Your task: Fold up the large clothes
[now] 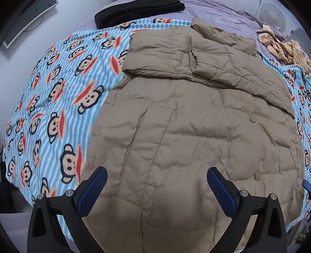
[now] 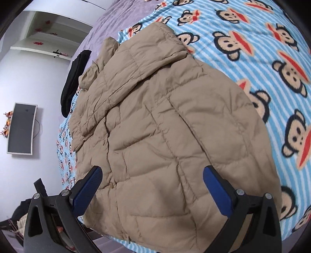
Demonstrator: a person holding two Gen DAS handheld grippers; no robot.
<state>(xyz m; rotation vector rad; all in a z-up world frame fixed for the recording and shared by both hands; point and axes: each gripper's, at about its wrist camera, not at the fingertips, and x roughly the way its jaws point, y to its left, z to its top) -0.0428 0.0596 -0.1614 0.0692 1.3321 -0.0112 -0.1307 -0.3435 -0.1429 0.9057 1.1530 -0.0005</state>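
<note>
A tan quilted puffer jacket (image 1: pixel 194 120) lies flat on the bed, its sleeves folded across the upper body and its hem near the bed's front edge. My left gripper (image 1: pixel 156 175) hovers over the jacket's lower part, jaws wide open, blue pads bare, nothing between them. The right wrist view shows the same jacket (image 2: pixel 165 126) from its other side. My right gripper (image 2: pixel 152 175) also stands wide open above the hem area, holding nothing.
A blue-striped monkey-print blanket (image 1: pixel 58 87) covers the bed under the jacket. A black garment (image 1: pixel 140 11) lies at the far end on a purple sheet (image 1: pixel 223 17). A striped beige cloth (image 1: pixel 283 46) sits far right. A wall monitor (image 2: pixel 21 128) hangs beyond the bed.
</note>
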